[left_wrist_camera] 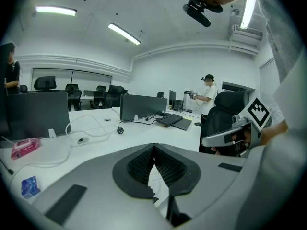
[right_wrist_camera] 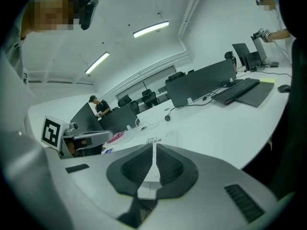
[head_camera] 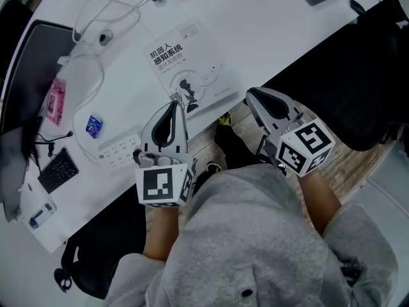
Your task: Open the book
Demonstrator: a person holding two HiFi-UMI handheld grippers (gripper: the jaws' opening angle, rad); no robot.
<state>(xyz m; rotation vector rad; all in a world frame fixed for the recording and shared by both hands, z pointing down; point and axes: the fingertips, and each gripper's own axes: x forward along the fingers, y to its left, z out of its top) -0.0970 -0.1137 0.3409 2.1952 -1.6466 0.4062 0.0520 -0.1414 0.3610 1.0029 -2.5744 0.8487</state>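
The closed book (head_camera: 185,69), white-covered with dark printed characters, lies flat on the white desk (head_camera: 268,24) near its front edge. My left gripper (head_camera: 177,98) is shut and empty, its tips just at the book's near edge. My right gripper (head_camera: 249,94) is shut too and hovers off the desk edge, to the right of the book's near corner. In the right gripper view the book (right_wrist_camera: 160,139) lies just beyond the closed jaws (right_wrist_camera: 154,146), with the left gripper (right_wrist_camera: 86,137) at the left. The left gripper view shows its pads (left_wrist_camera: 154,147) meeting.
White cables (head_camera: 96,24) loop behind the book. A pink packet (head_camera: 54,101), a blue packet (head_camera: 94,126), a white strip (head_camera: 121,147) and a black keypad (head_camera: 57,170) lie to the left. A black chair (head_camera: 358,88) stands at the right.
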